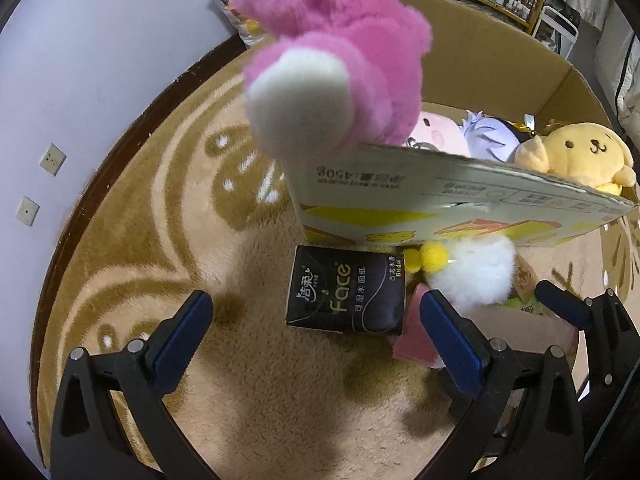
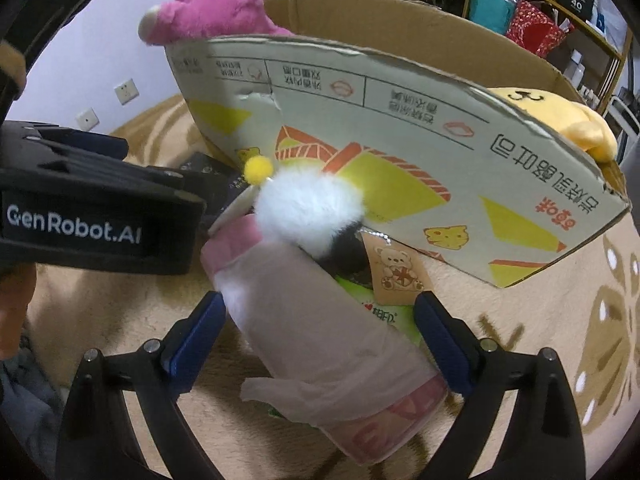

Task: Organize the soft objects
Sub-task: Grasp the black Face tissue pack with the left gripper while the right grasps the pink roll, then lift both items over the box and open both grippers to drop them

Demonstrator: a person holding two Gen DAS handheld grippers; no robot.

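Cardboard box (image 2: 400,168) on carpet (image 1: 140,216) holds yellow plush (image 1: 580,152); pink plush (image 1: 332,68) hangs over box rim. Pink tissue pack (image 2: 320,328) lies between spread right fingers (image 2: 200,336). Black tissue pack (image 1: 346,292) beyond left fingers (image 1: 180,332), also spread, empty.

I see a pink bear (image 1: 328,52) hanging over the box (image 1: 460,208) edge, a yellow dog (image 1: 580,152) inside.

left wrist: low over carpet (image 1: 120,240), faced cardboard box (image 1: 460,208) at 1 o'clock, close | right wrist: closer, same box (image 2: 400,140) shared
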